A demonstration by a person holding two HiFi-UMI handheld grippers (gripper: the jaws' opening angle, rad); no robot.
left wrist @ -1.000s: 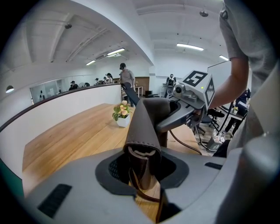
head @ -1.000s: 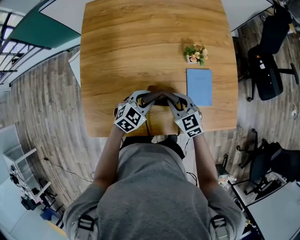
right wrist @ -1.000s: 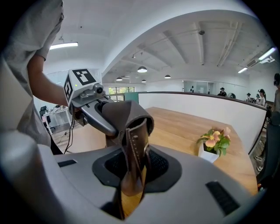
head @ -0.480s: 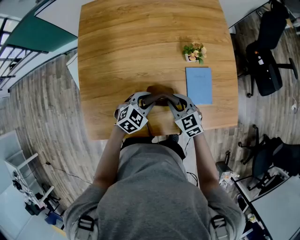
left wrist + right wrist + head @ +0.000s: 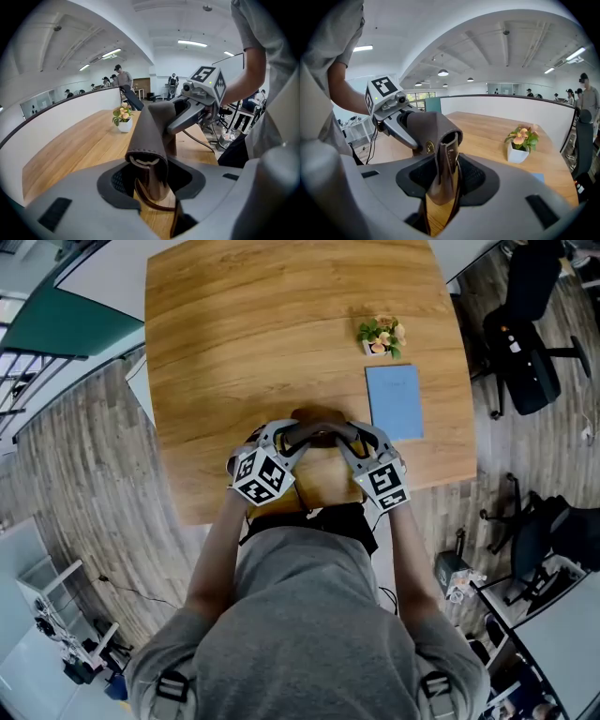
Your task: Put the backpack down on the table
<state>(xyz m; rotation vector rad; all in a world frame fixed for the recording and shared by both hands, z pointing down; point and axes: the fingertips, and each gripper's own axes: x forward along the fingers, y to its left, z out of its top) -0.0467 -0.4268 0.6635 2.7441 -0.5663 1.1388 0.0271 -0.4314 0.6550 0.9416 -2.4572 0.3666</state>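
Fingers point(image 5: 118, 180) on both grippers are opening, nothing clamped.

Left gripper point(image 5: 291, 439): grey moulded shells with black mesh-textured pads. The rolled brown leather strap point(image 5: 149, 140) stands between them, with a gap showing on the pad side.

Right gripper point(image 5: 351, 439): same build. The flat strap end with a round brass stud point(image 5: 429, 148) hangs between its fingers, clear on both sides.

The strap is smooth dark leather with a stitched edge and arches from one gripper to the other.

The backpack point(image 5: 319, 431) is at the near edge of the bench point(image 5: 262, 324), directly under the grippers. They hide most of its body.

The bench is light wood with visible grain and rounded corners. Further out on the right lies a flat blue booklet point(image 5: 394, 401), with a small white pot of flowers point(image 5: 380, 336) just past it.
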